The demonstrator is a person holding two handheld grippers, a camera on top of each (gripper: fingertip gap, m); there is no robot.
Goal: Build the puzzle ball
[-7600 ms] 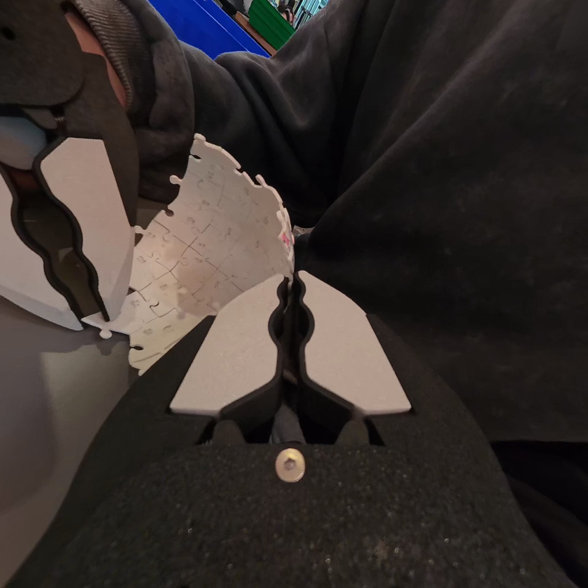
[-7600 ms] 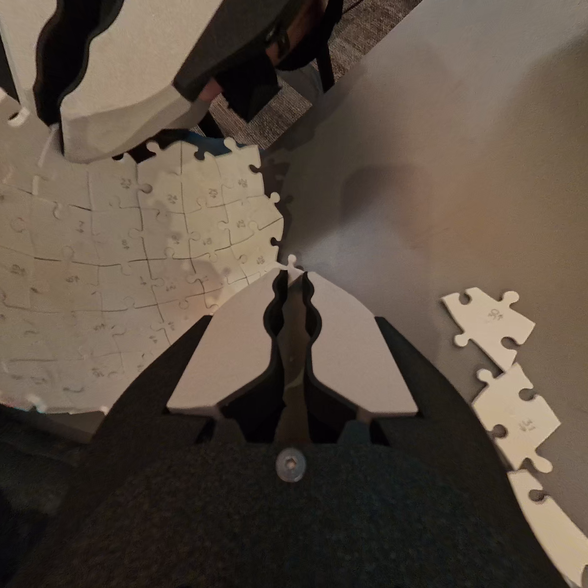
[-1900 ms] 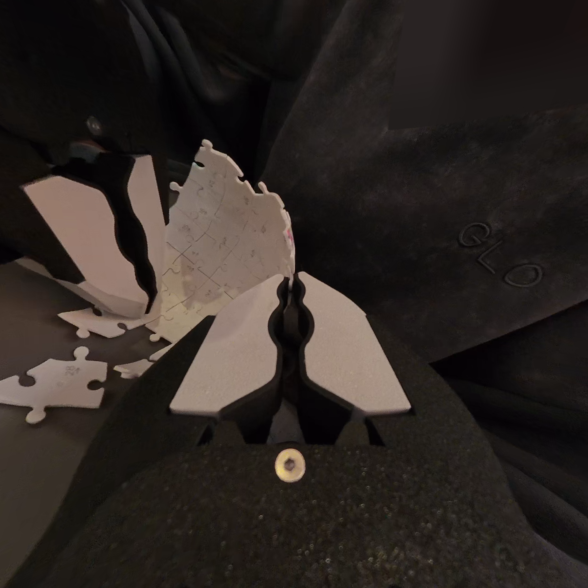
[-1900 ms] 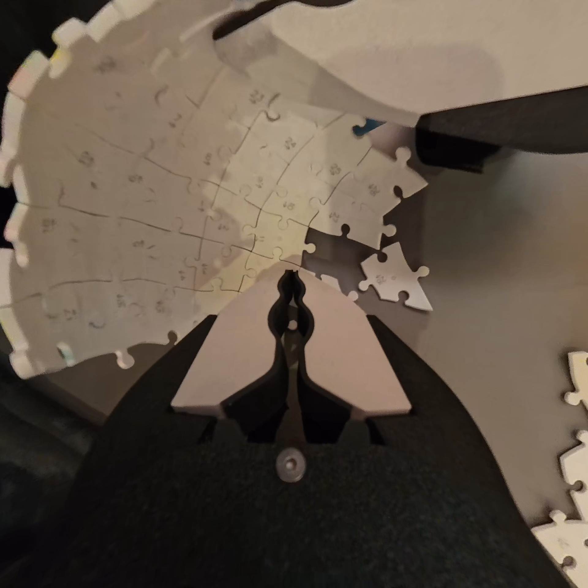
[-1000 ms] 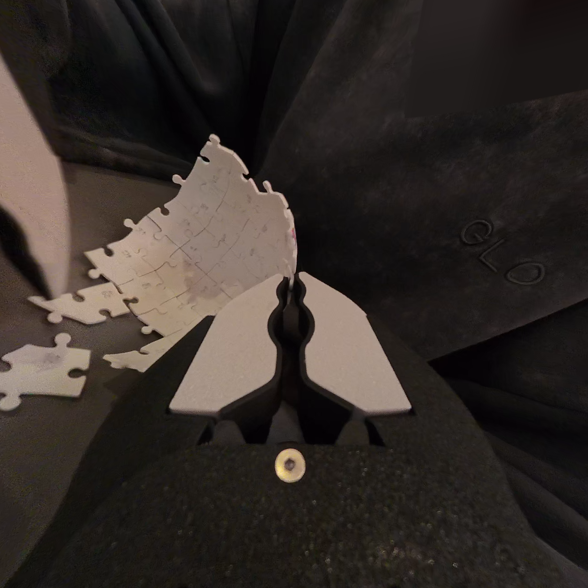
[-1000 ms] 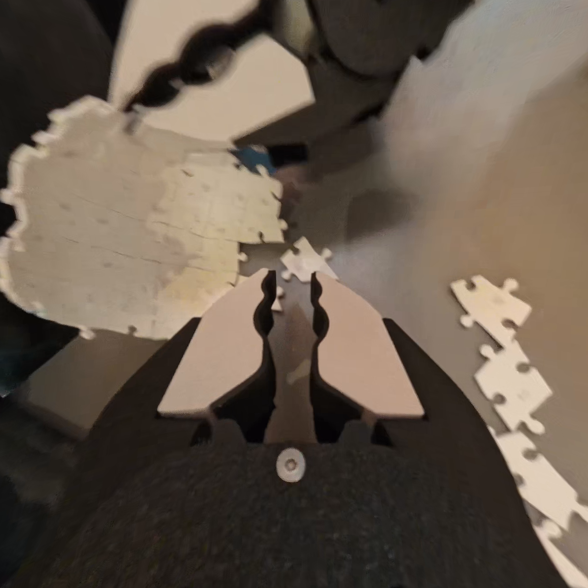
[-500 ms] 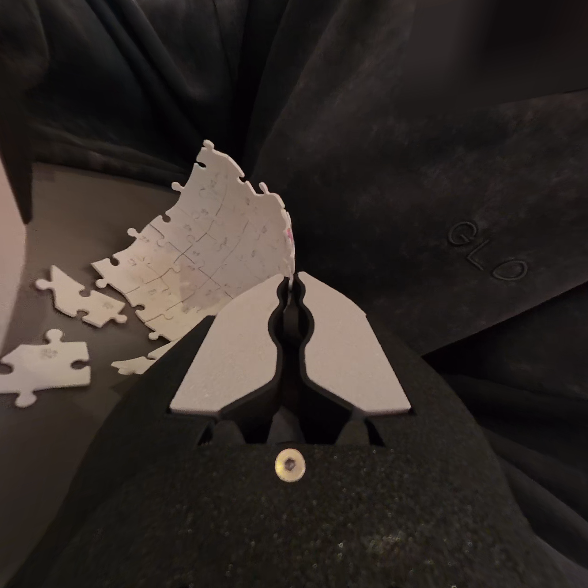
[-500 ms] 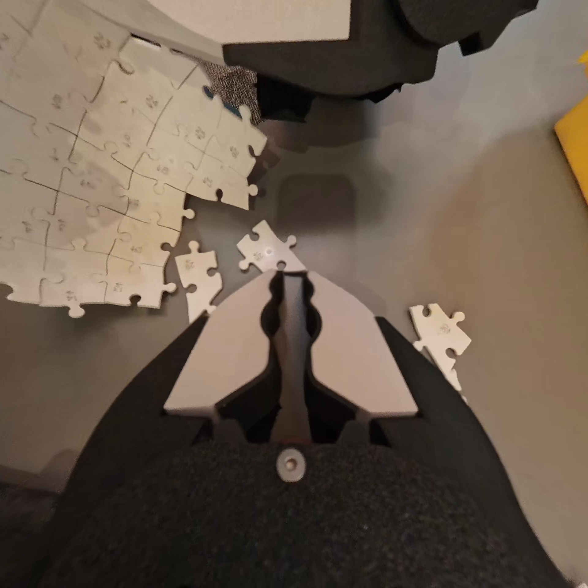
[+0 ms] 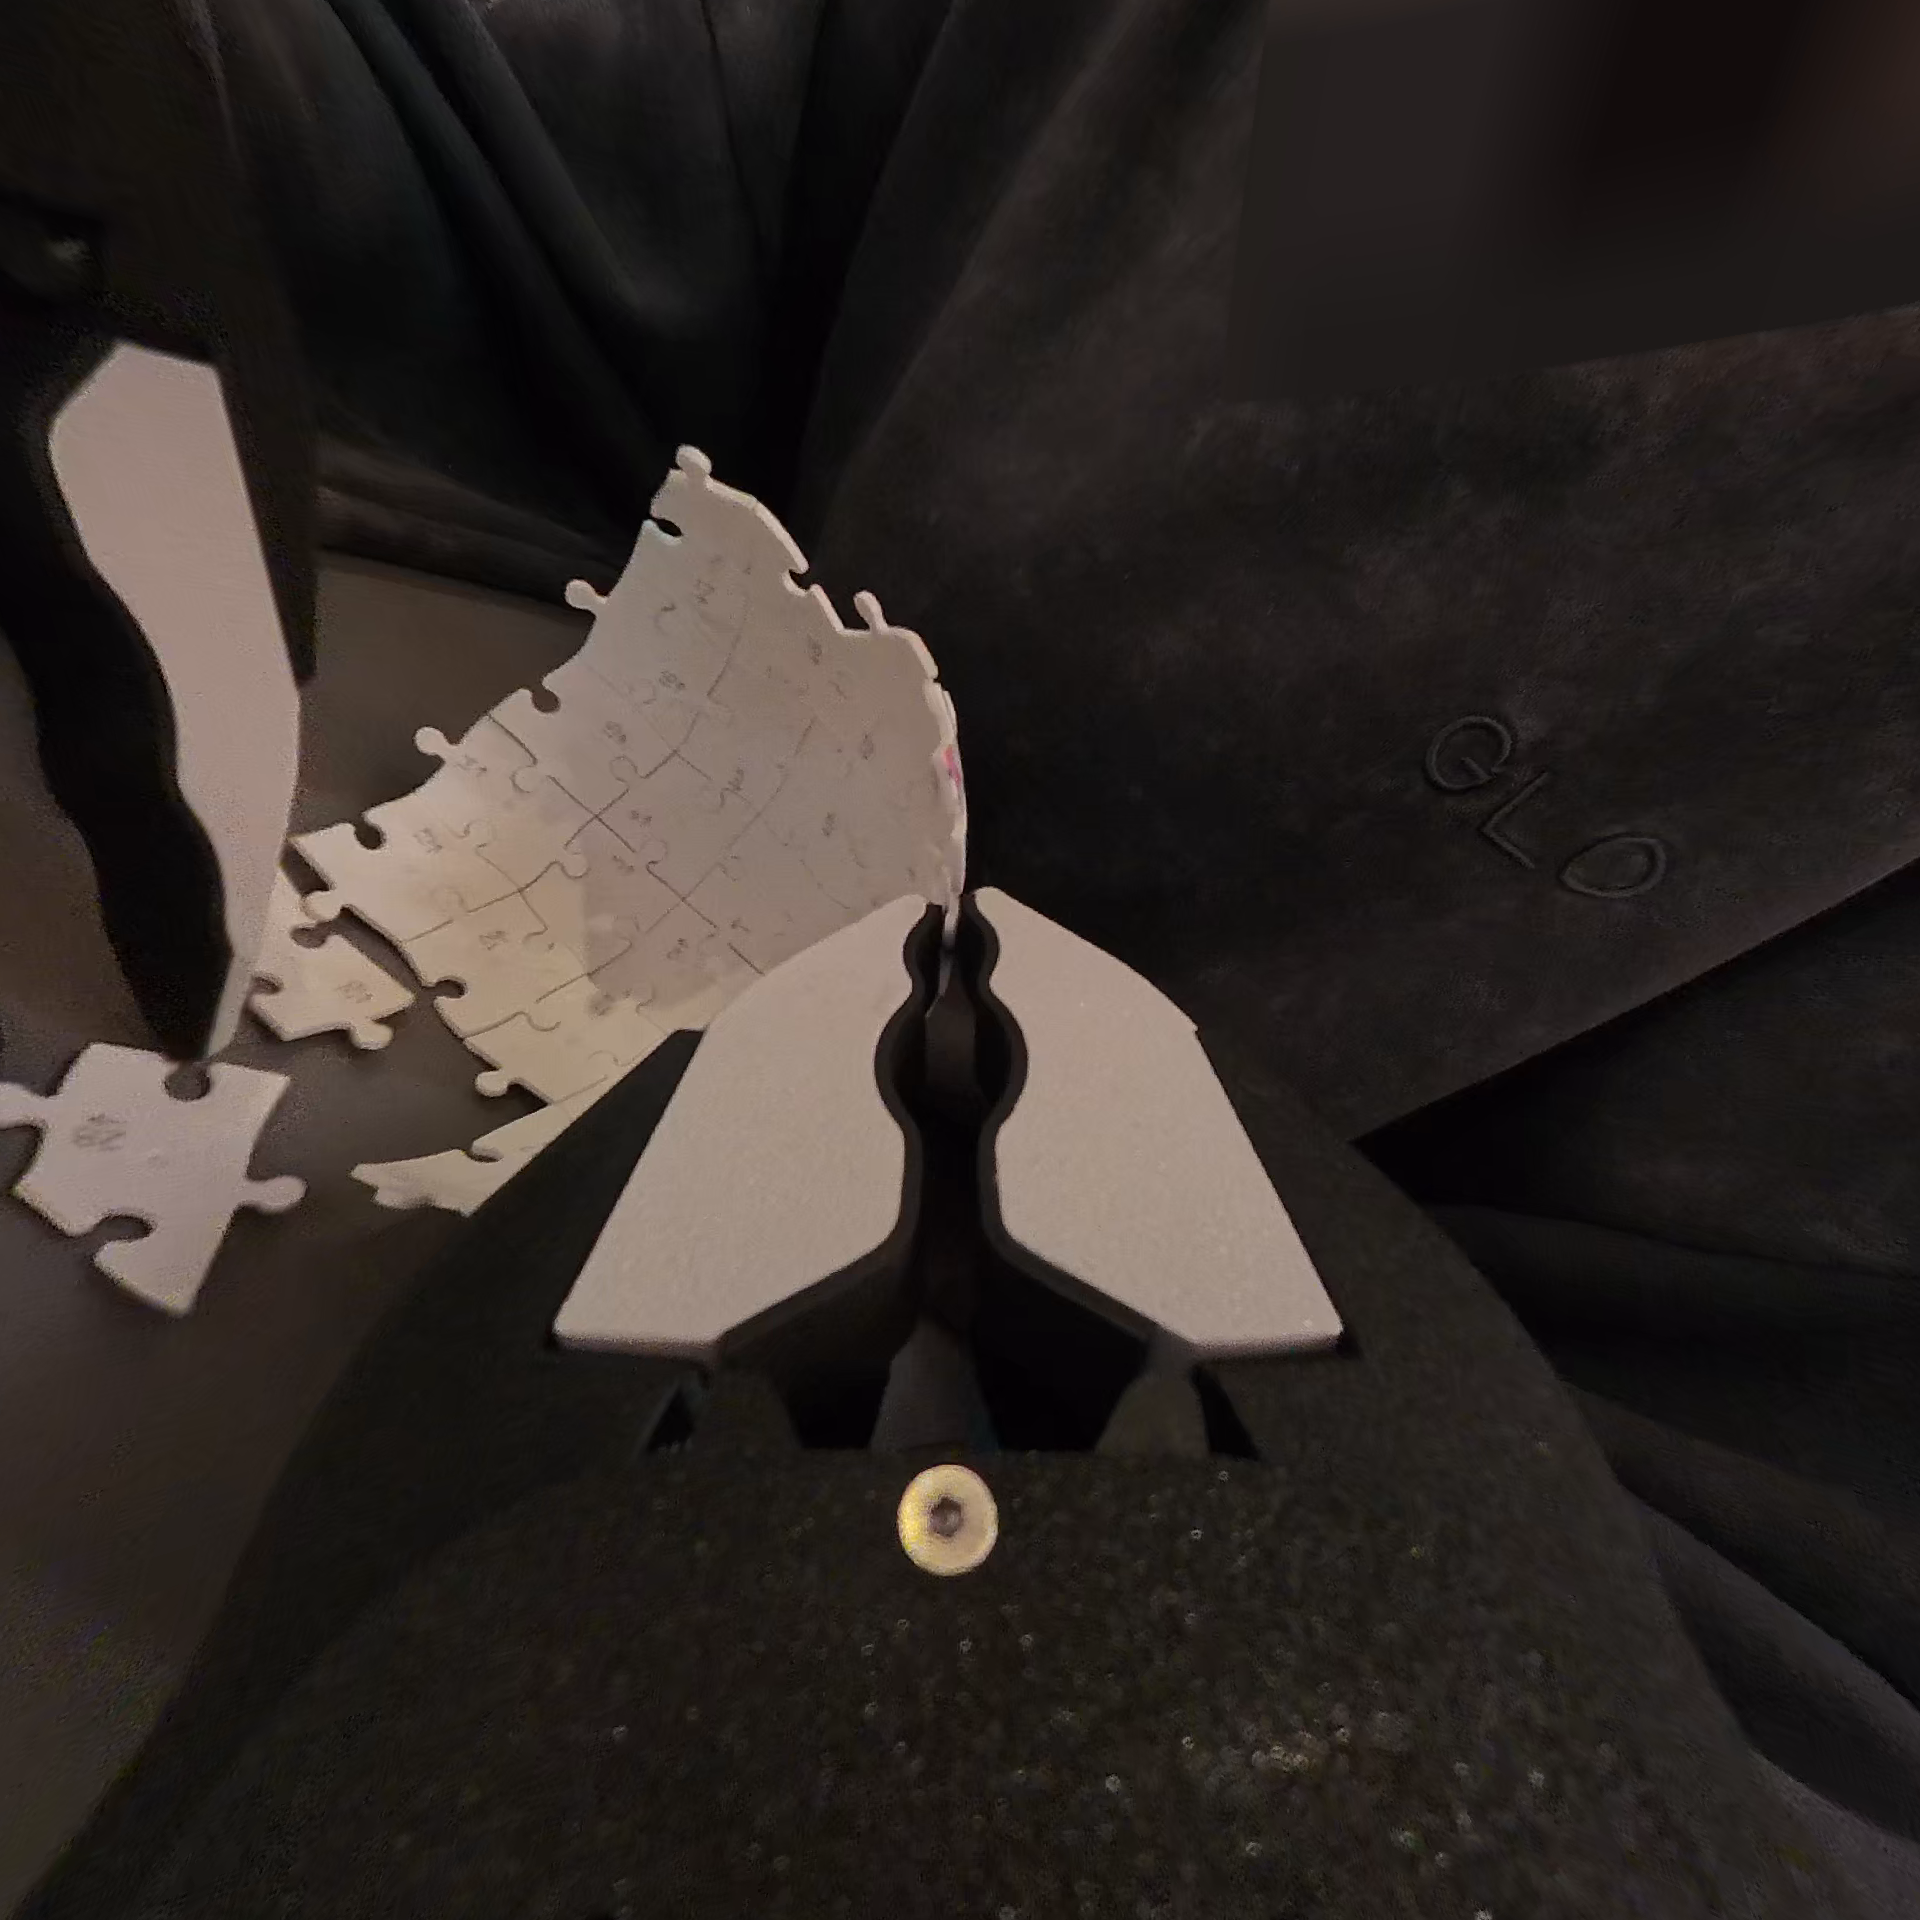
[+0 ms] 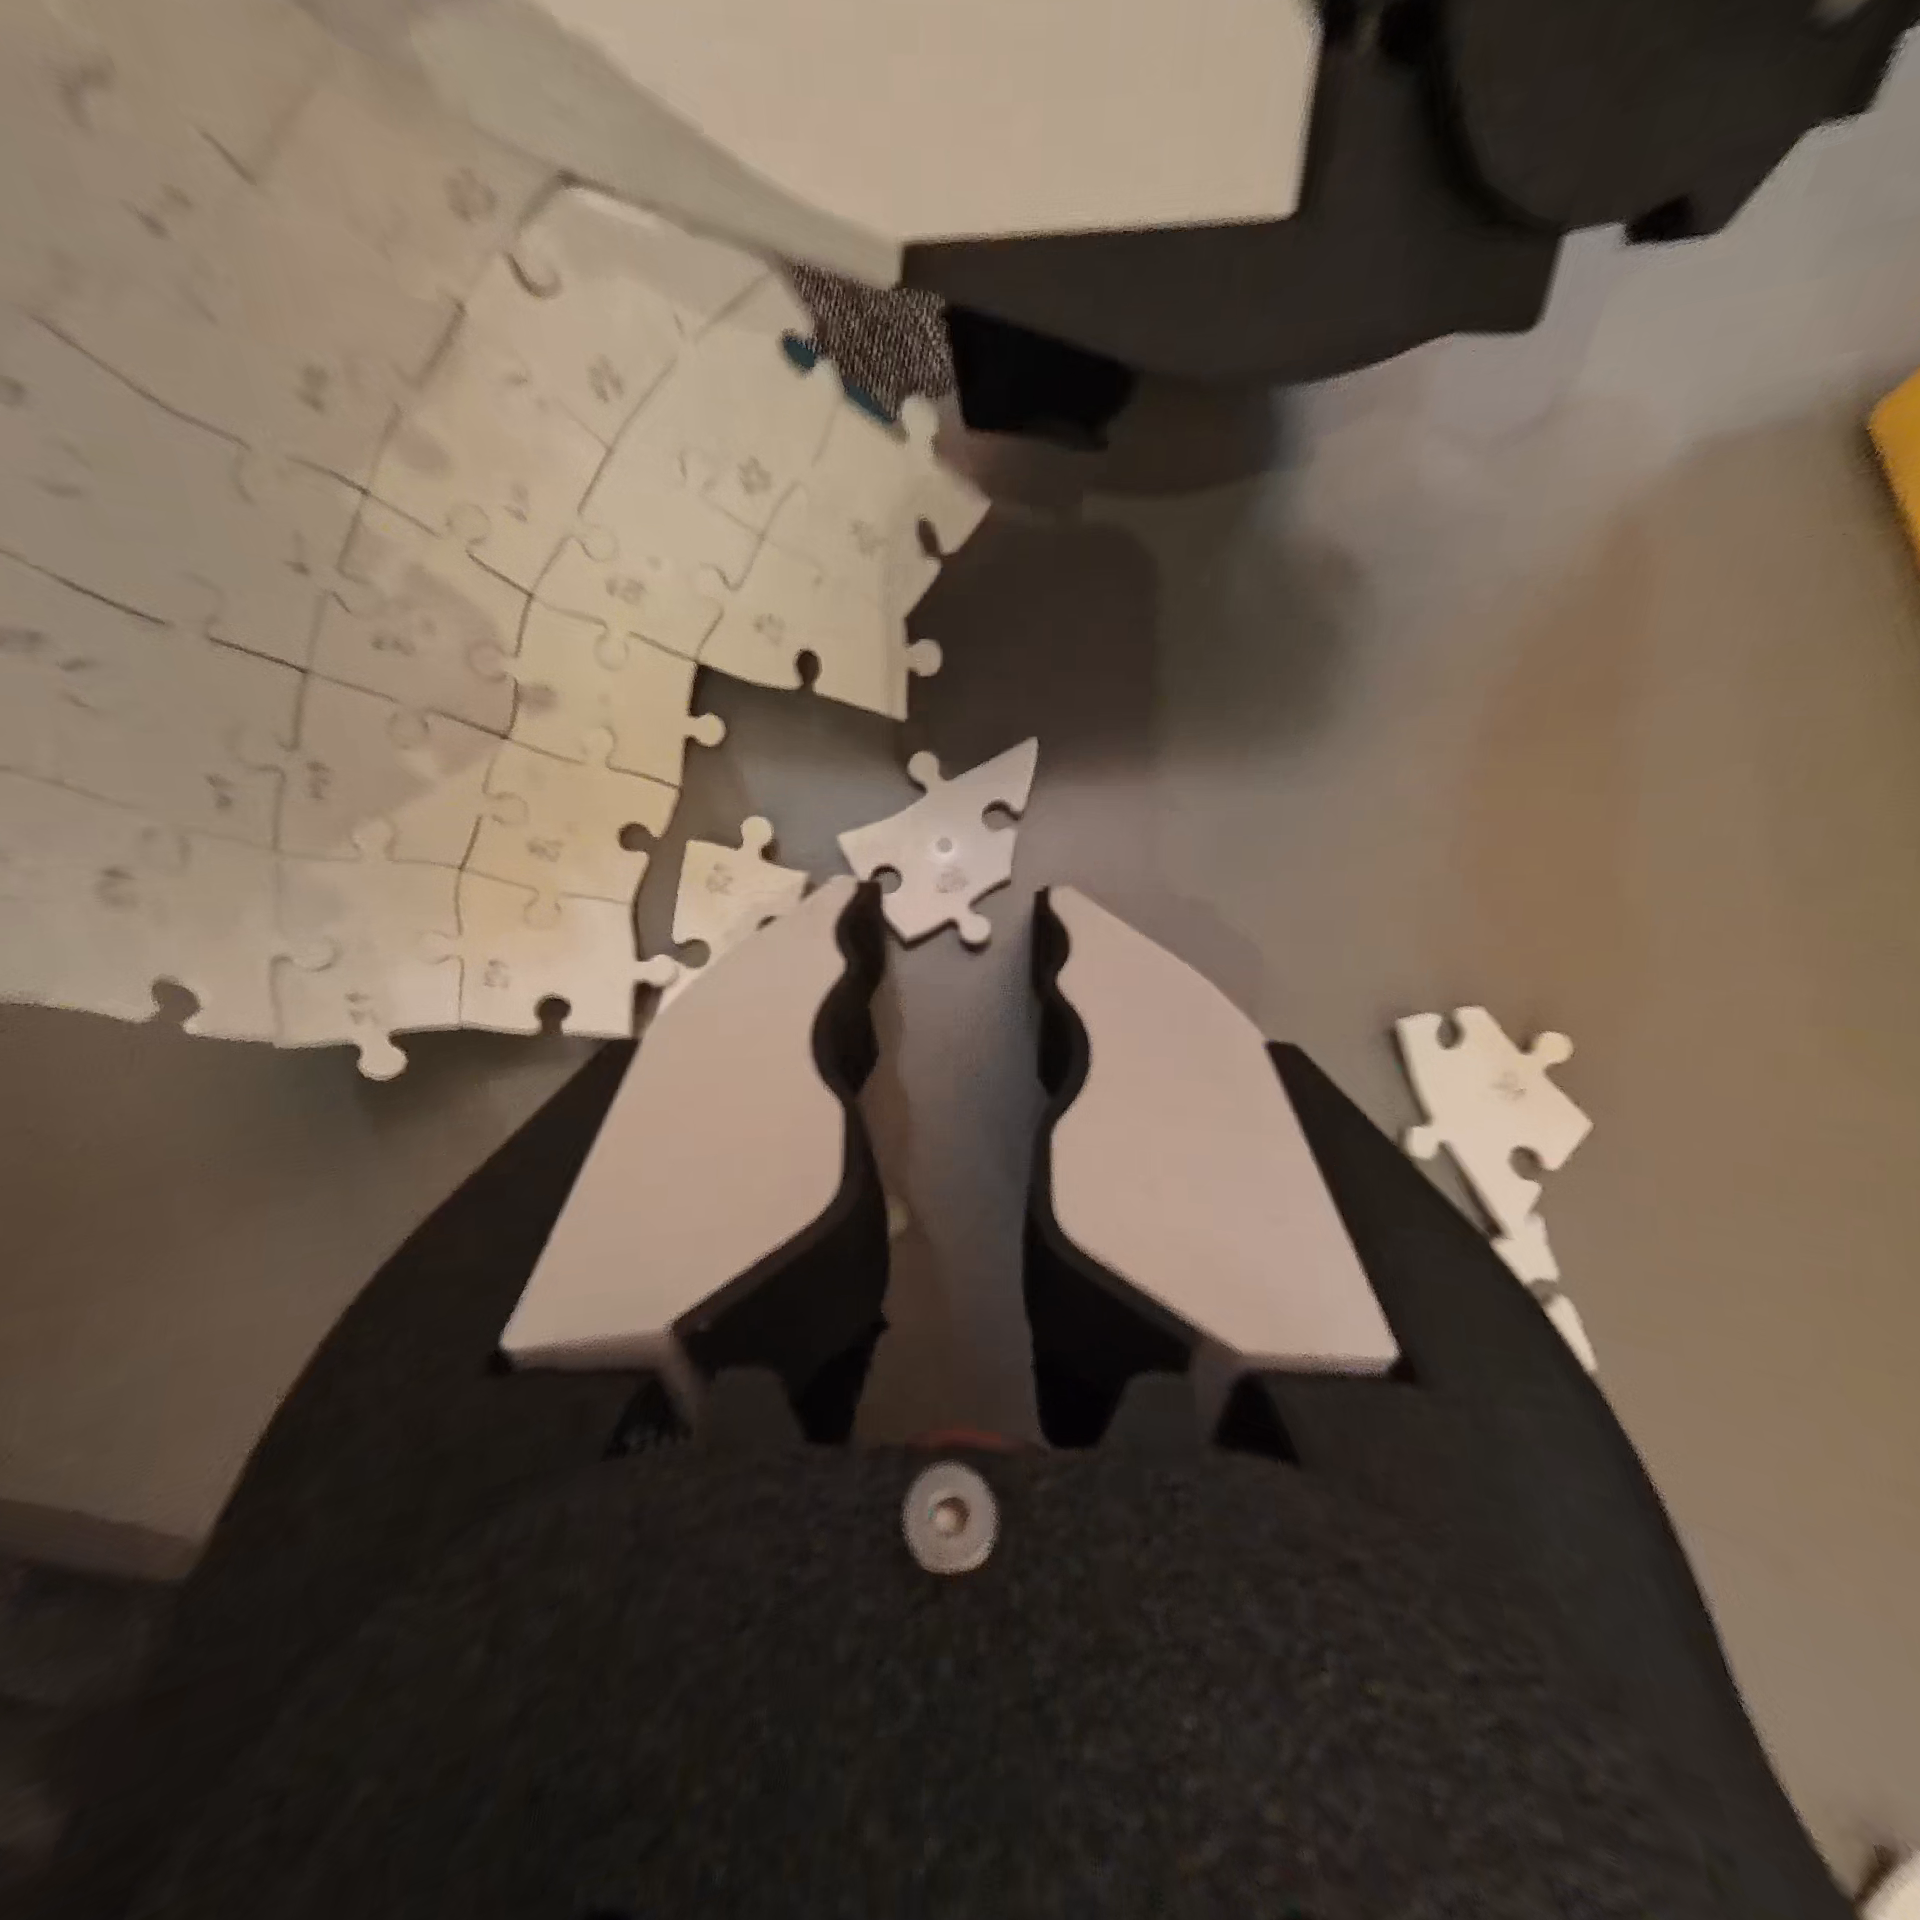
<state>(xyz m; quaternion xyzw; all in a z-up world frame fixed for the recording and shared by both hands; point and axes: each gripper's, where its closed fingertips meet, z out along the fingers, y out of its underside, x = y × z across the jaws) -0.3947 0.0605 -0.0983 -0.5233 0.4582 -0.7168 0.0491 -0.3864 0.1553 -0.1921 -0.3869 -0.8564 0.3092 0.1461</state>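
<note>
Pinching the rim of the curved puzzle-ball shell (image 9: 665, 831), the left hand-held gripper (image 9: 951, 914) has its jaws closed on the white edge and holds the shell tilted above the grey worktop (image 10: 1455, 727). In the right wrist view the shell fills the 10 o'clock area. The right hand-held gripper (image 10: 945, 904) stands open, holding nothing, its tips just over a loose wedge-shaped piece (image 10: 951, 847) lying flat at 12 o'clock. Another loose piece (image 10: 727, 883) lies at 11 o'clock beside the shell's edge, and a third (image 10: 1496, 1101) at 3 o'clock. A dark garment (image 9: 1351, 520) backs the left view.
</note>
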